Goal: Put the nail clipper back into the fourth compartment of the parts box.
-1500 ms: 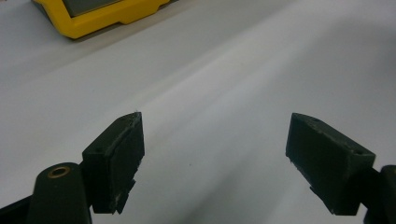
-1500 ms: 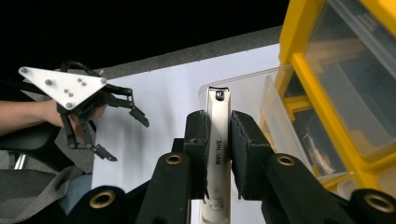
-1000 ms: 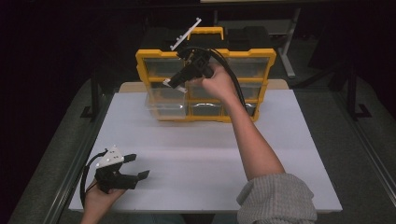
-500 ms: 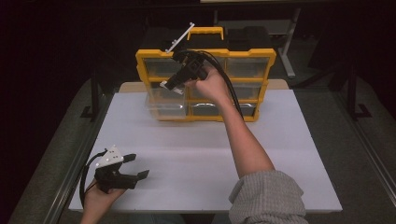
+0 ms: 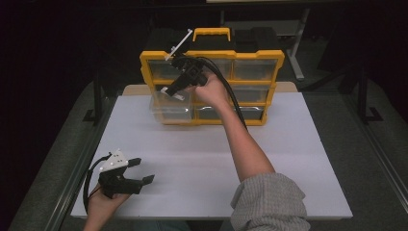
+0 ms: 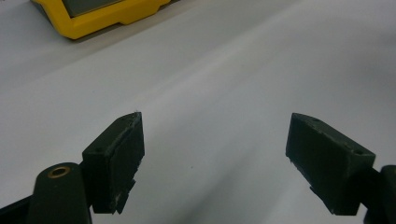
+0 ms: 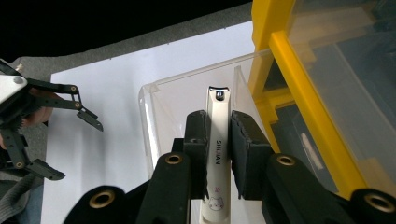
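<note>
The right gripper [image 7: 218, 140] is pinching a white nail clipper [image 7: 217, 135] between its two black jaws, which are pressing flat against the clipper's sides. It is holding the clipper just above a clear plastic drawer [image 7: 187, 100] that is standing pulled out of the yellow organiser case with transparent compartments [image 5: 250, 98]. In the high view this gripper [image 5: 174, 90] is hanging in front of the case's left side, pointing down.

The left gripper [image 5: 139, 171] is resting low near the table's front left corner, jaws spread wide with nothing between them.

A white sheet-covered table [image 5: 192, 159] is bearing everything, with grey flooring and dark surroundings around it.
</note>
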A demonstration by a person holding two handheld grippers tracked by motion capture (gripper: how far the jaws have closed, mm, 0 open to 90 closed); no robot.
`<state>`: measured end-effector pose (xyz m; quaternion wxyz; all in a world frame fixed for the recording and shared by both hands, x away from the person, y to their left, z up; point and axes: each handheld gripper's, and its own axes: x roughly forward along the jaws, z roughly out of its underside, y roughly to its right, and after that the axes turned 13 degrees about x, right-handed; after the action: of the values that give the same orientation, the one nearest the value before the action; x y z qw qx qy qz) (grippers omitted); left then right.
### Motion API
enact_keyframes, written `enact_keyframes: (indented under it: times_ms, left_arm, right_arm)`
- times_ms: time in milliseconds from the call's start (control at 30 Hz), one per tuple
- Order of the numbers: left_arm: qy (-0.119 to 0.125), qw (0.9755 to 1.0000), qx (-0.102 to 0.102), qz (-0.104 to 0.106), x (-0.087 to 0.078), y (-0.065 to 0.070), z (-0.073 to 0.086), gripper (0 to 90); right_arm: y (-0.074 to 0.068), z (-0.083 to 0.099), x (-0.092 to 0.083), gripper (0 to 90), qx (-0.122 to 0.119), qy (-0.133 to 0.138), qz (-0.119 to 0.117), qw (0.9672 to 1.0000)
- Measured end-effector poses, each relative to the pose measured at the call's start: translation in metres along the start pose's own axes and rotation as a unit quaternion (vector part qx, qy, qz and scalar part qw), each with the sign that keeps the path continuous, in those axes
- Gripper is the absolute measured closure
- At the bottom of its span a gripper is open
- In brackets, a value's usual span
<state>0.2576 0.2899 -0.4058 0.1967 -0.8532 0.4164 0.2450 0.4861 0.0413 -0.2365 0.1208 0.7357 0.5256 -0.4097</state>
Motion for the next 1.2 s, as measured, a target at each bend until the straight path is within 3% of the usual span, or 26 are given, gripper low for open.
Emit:
enact_keyframes:
  times_ms: [333, 467, 533, 767, 833, 867, 1033, 1067, 1100, 1200]
  left_arm:
    - [0.002, 1.0000, 0.000, 0.001, 0.000, -0.001, 0.000, 19.3]
    - [0.003, 1.0000, 0.002, 0.002, 0.001, -0.001, -0.001, 19.3]
    - [-0.001, 1.0000, 0.008, 0.001, 0.000, -0.001, 0.000, 19.3]
    - [0.002, 1.0000, -0.001, -0.002, -0.001, -0.001, 0.001, 19.2]
    - [0.000, 1.0000, 0.000, 0.000, -0.001, 0.000, 0.001, 19.2]
    - [0.000, 1.0000, 0.000, 0.000, -0.001, 0.000, 0.000, 19.2]
    - [0.002, 1.0000, -0.001, 0.000, -0.001, 0.001, 0.000, 19.1]
    - [0.000, 1.0000, 0.003, 0.001, -0.001, 0.001, -0.001, 19.1]
    - [-0.001, 1.0000, 0.001, 0.002, -0.001, 0.001, -0.001, 18.8]
    - [-0.001, 1.0000, 0.003, 0.002, 0.001, 0.003, 0.000, 18.9]
  right_arm:
    - [0.001, 0.001, 0.012, 73.7, 0.009, -0.018, -0.003, 0.9998]
    - [0.000, 0.002, 0.009, 69.6, 0.010, -0.003, -0.003, 0.9999]
    - [-0.001, 0.003, 0.005, 69.6, 0.011, 0.001, -0.001, 0.9999]
    - [-0.005, 0.008, -0.012, 64.0, 0.005, 0.020, -0.006, 0.9998]
    - [-0.007, 0.014, -0.025, 58.0, -0.011, 0.053, -0.011, 0.9985]
    - [-0.008, 0.017, -0.030, 55.7, -0.008, 0.059, -0.011, 0.9982]
    - [-0.008, 0.031, -0.045, 45.8, -0.011, 0.074, 0.001, 0.9972]
    - [-0.008, 0.035, -0.047, 43.0, -0.008, 0.077, 0.002, 0.9970]
    - [-0.005, 0.050, -0.055, 35.5, 0.000, 0.081, 0.011, 0.9967]
    - [-0.004, 0.059, -0.060, 32.5, 0.009, 0.081, 0.013, 0.9966]
